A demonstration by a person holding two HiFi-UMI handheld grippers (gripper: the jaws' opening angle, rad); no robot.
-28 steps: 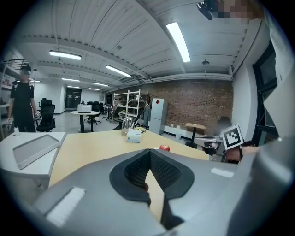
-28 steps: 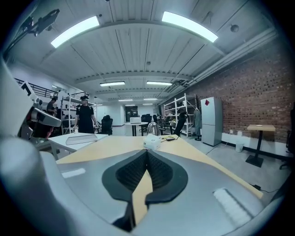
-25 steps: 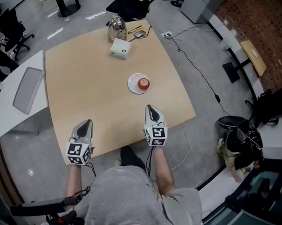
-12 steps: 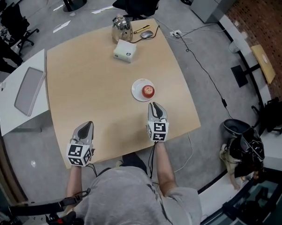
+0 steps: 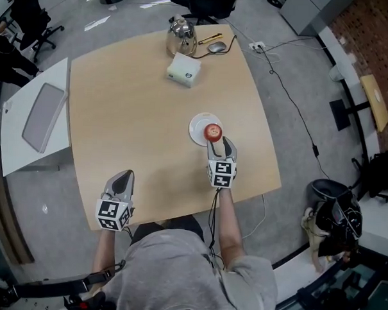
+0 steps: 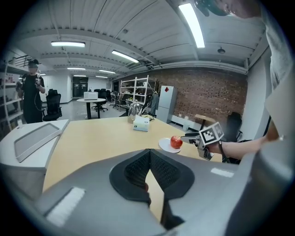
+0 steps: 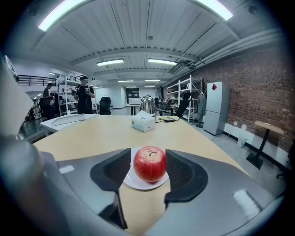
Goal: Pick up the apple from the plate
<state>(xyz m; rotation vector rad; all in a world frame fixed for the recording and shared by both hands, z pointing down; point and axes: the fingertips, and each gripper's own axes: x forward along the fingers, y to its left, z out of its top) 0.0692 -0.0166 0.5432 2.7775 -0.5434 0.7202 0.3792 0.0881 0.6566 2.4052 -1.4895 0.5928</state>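
Observation:
A red apple (image 5: 212,131) sits on a small white plate (image 5: 198,127) on the tan table (image 5: 131,116), right of its middle. My right gripper (image 5: 221,145) is just short of the plate's near side. In the right gripper view its jaws are opening, and the apple (image 7: 149,163) shows between the two pads without touching them, on the plate (image 7: 137,184). My left gripper (image 5: 123,180) hovers over the table's near edge, far left of the plate, shut and holding nothing. In the left gripper view its jaw tips (image 6: 150,152) meet, with the apple (image 6: 176,141) beyond.
At the far side of the table stand a metal kettle (image 5: 181,28), a white box (image 5: 184,70) and a computer mouse (image 5: 217,47). A white side table with a grey slab (image 5: 41,117) adjoins on the left. The table's right edge runs close to the plate.
My right gripper has moved forward to the plate and its jaws have parted around the apple's near side. The left gripper has crept forward a little.

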